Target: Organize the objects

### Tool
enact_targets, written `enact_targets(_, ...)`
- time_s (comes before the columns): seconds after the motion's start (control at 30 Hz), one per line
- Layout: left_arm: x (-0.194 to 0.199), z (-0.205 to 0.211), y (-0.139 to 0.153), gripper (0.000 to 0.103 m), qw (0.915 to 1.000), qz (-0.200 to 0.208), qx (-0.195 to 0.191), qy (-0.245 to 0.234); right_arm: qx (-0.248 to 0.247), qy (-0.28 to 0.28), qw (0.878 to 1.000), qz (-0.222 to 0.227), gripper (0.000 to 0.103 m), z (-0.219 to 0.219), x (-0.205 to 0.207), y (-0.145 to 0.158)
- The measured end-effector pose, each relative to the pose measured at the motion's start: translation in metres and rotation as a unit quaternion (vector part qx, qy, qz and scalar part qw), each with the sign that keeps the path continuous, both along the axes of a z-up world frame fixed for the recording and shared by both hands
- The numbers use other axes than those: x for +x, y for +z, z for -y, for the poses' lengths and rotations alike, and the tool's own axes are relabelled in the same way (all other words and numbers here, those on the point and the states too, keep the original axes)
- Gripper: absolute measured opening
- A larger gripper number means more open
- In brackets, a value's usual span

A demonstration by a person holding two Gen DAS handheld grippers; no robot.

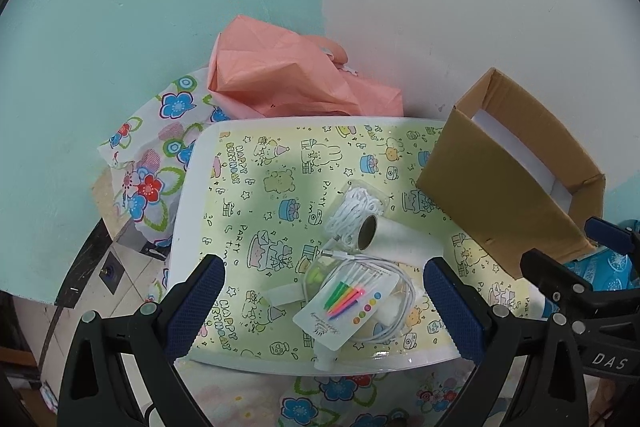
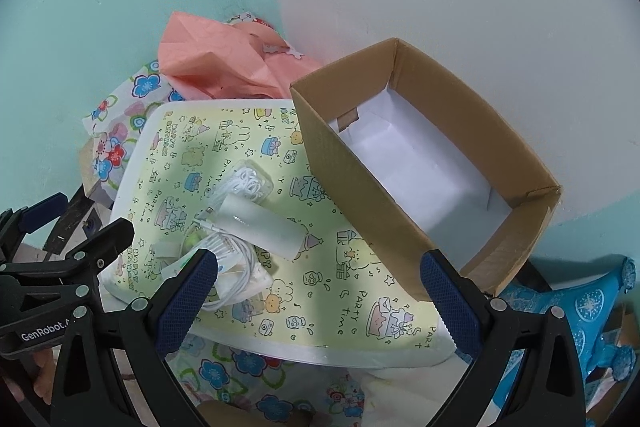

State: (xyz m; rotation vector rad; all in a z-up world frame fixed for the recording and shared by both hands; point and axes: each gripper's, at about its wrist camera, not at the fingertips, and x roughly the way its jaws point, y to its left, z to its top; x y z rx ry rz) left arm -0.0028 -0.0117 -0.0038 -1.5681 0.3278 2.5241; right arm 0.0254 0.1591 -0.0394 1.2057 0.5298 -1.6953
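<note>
Left wrist view looks down on one tray (image 1: 192,187) lined with yellow birthday-print paper, and everything else is placed from it. One heap of small things lies on the tray's near half: one roll (image 1: 394,237) with a cardboard core, one clear pouch of white cord (image 1: 362,201) just behind the roll, one coiled white cable (image 1: 400,291), and one card of candles (image 1: 346,301) resting on the cable, with five bright sticks countable. One cardboard box (image 1: 480,187) stands on the tray's right edge; in the right wrist view the box (image 2: 360,195) is open on top and holds only a white paper lining (image 2: 420,163). One pink bag (image 1: 280,75) is crumpled behind the tray against the wall, one floral cloth (image 1: 148,163) spreads out from under its left side, and one blue patterned item (image 2: 580,311) sits at its right, below the box.

Left gripper (image 1: 322,307) hangs with fingers wide apart on either side of the heap, touching nothing. Right gripper (image 2: 316,303) is likewise spread, empty, over the tray's near edge between heap and box.
</note>
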Motion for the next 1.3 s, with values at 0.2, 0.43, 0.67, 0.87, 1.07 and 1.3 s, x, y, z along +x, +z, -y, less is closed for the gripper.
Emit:
enact_targets(0.2,0.002,0.000,-0.002,0.101,1.0000,-0.003,-0.007,-0.005,0.001,0.012,1.000,-0.002,0.102,-0.002,0.001,0.000)
enact_targets(0.43,-0.003,0.003,-0.014,0.101,0.9999,0.001,-0.012,-0.010,0.006,0.019,1.000,0.000,0.103,0.002,-0.001,-0.007)
enact_targets(0.67,-0.012,0.009,-0.032,0.101,0.9998,0.016,-0.012,-0.007,0.015,0.036,0.999,-0.001,0.102,0.012,0.003,-0.017)
enact_targets(0.87,-0.021,0.016,-0.050,0.101,0.9994,0.027,-0.019,-0.004,0.036,0.055,0.998,0.002,0.102,0.025,0.007,-0.035)
enact_targets(1.07,-0.025,0.020,-0.068,0.101,0.9992,0.023,-0.031,-0.012,0.059,0.082,0.995,0.008,0.103,0.038,0.013,-0.057)
enact_targets(1.3,-0.029,0.033,-0.089,0.101,0.9984,0.048,-0.024,-0.020,0.065,0.161,0.984,0.035,0.102,0.047,0.021,-0.077)
